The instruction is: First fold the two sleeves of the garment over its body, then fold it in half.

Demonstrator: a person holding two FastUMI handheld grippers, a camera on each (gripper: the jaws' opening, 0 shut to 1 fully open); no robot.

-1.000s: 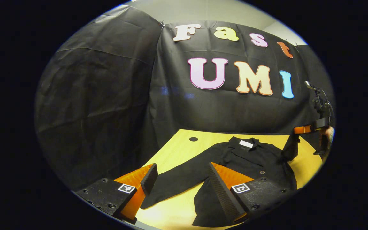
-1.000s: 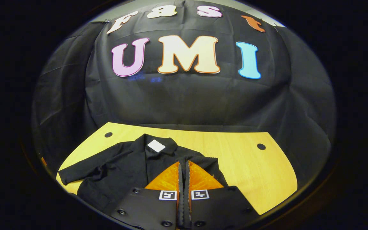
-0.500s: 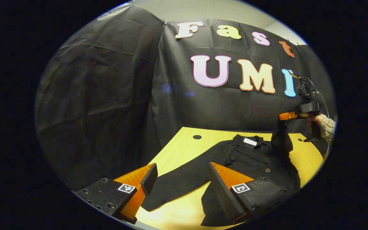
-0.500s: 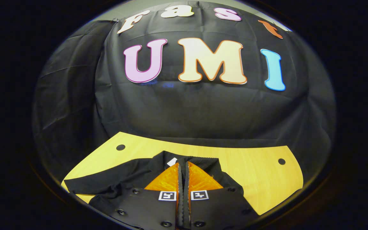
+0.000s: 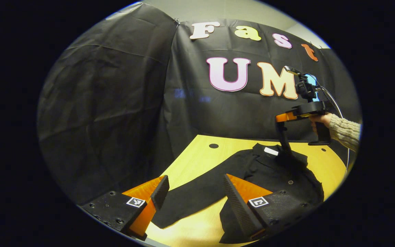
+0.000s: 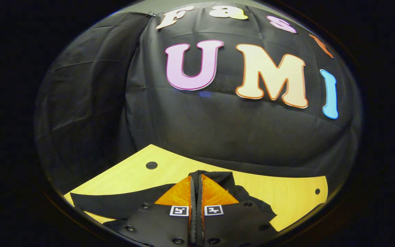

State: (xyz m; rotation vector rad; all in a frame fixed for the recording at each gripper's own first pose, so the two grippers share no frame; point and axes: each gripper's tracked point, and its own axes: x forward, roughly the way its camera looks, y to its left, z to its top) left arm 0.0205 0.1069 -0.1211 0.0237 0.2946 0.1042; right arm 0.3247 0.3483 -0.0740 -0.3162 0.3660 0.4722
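The right gripper (image 6: 195,178), fingers clamped on the right sleeve (image 5: 283,140), is lifting it above the black garment (image 5: 279,175) lying flat on the table (image 5: 190,164), while the left gripper (image 5: 192,187), fingers spread, is hovering nearer the left sleeve (image 5: 197,192) stretching out from the garment's body

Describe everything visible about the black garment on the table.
The black garment, a collared, matte fabric shirt with a white neck tag and small buttons, lies flat on the yellow table. One sleeve stretches out, unfolded, toward the open left claw. The right claw is shut on the other sleeve, lifted over the body near the collar.
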